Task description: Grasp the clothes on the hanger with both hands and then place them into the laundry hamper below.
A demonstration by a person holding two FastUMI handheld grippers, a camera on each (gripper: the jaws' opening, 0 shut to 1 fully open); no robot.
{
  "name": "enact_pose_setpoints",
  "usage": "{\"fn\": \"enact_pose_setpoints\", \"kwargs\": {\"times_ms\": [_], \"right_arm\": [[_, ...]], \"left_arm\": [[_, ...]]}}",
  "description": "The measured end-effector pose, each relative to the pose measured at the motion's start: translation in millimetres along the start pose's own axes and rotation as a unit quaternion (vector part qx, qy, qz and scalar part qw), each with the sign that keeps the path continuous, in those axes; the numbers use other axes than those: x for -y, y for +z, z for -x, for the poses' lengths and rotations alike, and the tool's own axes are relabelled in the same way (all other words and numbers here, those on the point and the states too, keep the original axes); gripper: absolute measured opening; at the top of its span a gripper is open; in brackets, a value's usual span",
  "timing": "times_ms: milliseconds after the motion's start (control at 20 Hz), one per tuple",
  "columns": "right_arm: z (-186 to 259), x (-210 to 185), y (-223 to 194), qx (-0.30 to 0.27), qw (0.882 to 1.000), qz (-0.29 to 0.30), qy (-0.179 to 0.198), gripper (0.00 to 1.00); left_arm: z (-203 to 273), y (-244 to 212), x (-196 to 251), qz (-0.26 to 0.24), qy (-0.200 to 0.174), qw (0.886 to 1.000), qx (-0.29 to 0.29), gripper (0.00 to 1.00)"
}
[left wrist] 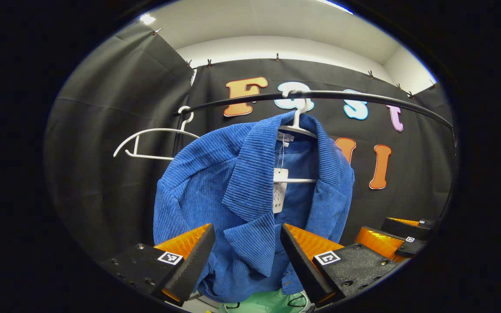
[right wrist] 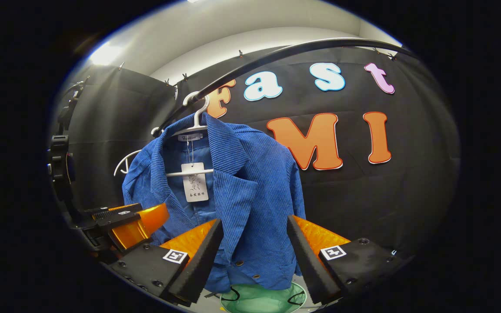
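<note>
Jacket [left wrist: 250,191] on hanger [left wrist: 296,126], above hamper [right wrist: 261,300] | your left claw [left wrist: 247,252] released, astride its front panel | your right claw [right wrist: 254,248] released at its other panel | risk: tugging down may snag collar on hanger, or dislodge it from rail [left wrist: 342,95].

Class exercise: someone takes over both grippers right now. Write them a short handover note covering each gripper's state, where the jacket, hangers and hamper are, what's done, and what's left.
Left gripper: open, its fingers either side of the blue jacket front, not yet pressing it.
Right gripper: open, framing the jacket's other front panel.
The jacket hangs on a white hanger on the black rail; an empty white hanger hangs beside it.
The green hamper sits directly below the jacket.
Done: both grippers brought up to the jacket.
Left: close both on the fabric, lift it off the hanger, lower it into the hamper.
</note>
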State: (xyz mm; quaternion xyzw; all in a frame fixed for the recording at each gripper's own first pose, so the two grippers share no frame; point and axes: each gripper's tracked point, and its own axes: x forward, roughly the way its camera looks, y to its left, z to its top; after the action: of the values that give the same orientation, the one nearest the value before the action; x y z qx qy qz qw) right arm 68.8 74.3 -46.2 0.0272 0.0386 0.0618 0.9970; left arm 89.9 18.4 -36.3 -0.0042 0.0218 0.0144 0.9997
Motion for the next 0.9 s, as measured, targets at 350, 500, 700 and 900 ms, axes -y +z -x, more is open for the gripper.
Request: {"fn": "enact_pose_setpoints", "kwargs": {"times_ms": [350,500,700,900], "right_arm": [[-57.5,-11.5,-8.5,0.007,1.0,-0.001,-0.016,0.96],[-81.7,-7.3,-15.4,0.002,1.0,-0.007,-0.028,0.96],[-100.5,-8.0,-23.0,-0.006,0.999,-0.016,-0.027,0.89],[-113.9,-10.6,-23.7,-0.008,0.999,-0.033,-0.017,0.89]], "left_arm": [[-36.5,-11.3,-7.1,-0.006,-0.039,0.999,-0.004,0.92],[-49.7,-17.1,-6.6,-0.011,-0.057,0.998,-0.011,0.92],[-60.5,-19.7,-8.3,-0.008,-0.068,0.998,-0.014,0.92],[-66.8,-21.9,-6.5,-0.001,-0.077,0.997,-0.017,0.96]]}}
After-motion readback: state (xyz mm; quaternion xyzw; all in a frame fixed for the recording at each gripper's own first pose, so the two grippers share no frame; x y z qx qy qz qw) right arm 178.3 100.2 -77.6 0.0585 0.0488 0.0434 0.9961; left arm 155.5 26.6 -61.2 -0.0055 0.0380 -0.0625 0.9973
